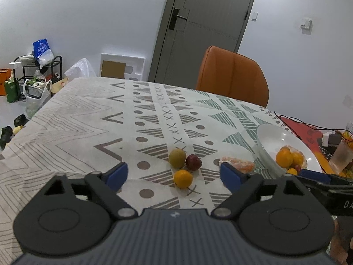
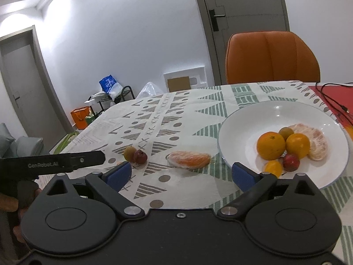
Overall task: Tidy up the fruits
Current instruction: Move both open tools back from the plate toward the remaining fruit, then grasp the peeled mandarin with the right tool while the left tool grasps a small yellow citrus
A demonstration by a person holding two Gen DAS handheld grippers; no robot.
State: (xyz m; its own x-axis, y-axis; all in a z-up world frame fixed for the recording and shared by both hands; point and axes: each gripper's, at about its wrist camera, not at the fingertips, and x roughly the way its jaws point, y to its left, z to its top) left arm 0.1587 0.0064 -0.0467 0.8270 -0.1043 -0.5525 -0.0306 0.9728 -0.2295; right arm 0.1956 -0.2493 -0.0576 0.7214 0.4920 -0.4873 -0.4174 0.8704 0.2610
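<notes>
On the patterned tablecloth lie a green-yellow fruit, a dark red fruit, a small orange and a peeled citrus segment. My left gripper hovers open just before this group, nothing between its fingers. The white plate at the right holds two oranges, a peeled citrus piece, a red fruit and smaller fruits. My right gripper is open and empty, close before the segment and the plate's left rim. The green-yellow fruit and red fruit sit further left.
An orange chair stands behind the table's far edge. A red mat with black cables lies right of the plate, with a plastic cup nearby. Bags and a rack stand on the floor at the left.
</notes>
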